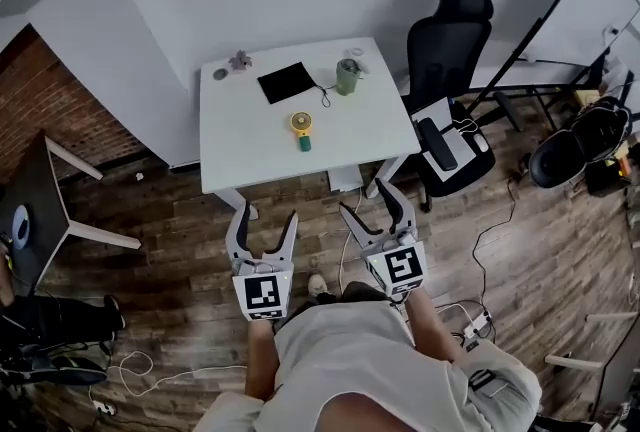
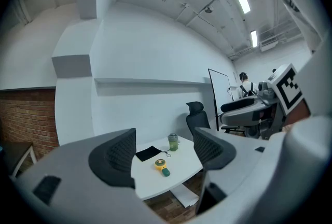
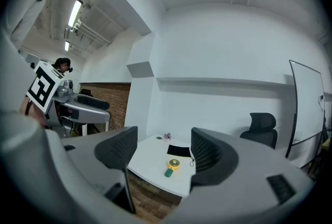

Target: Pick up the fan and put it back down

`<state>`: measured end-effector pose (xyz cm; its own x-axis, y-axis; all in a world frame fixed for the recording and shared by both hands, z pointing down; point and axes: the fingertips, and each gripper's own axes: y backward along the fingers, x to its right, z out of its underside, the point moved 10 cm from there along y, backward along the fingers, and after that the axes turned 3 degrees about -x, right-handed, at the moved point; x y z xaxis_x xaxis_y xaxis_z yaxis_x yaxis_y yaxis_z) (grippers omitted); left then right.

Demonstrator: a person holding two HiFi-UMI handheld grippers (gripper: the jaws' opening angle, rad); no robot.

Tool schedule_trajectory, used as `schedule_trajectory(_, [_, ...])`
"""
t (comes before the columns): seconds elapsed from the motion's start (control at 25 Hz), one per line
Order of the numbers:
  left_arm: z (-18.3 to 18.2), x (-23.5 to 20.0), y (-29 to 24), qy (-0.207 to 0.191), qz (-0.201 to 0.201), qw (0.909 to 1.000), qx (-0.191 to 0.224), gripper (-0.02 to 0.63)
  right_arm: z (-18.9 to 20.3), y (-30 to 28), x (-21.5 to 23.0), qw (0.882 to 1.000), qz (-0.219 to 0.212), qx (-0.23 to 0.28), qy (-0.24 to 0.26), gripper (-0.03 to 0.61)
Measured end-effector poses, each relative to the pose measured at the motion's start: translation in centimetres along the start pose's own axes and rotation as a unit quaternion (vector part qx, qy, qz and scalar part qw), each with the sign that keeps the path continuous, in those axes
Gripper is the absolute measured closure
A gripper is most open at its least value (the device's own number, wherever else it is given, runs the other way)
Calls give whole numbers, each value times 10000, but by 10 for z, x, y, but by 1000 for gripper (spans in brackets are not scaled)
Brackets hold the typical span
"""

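A small hand fan [image 1: 301,127] with a yellow round head and green handle lies flat on the white table [image 1: 240,155], near its middle. It also shows between the jaws in the left gripper view [image 2: 161,166] and the right gripper view [image 3: 171,166], far off. My left gripper [image 1: 262,227] and right gripper [image 1: 374,206] hang over the wooden floor in front of the table's near edge. Both are open and hold nothing.
On the table lie a black pad [image 1: 287,82], a green cup [image 1: 347,76] and small items at the back left [image 1: 239,61]. A black office chair [image 1: 446,110] stands right of the table, a dark side table [image 1: 40,210] at the left. Cables cross the floor [image 1: 492,220].
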<state>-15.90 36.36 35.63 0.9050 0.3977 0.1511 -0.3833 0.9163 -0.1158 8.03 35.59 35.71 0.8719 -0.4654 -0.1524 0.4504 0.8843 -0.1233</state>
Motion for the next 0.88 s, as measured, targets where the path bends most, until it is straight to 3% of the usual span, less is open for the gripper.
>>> schedule_trajectory(0.4, [9, -35, -38, 92, 113, 9999, 9, 275, -4, -44, 4, 9998, 168, -70, 99, 253])
schedule_trajectory(0.88, [5, -50, -101, 84, 11, 10000, -20, 275, -1, -102, 46, 10000, 56, -38, 68, 253])
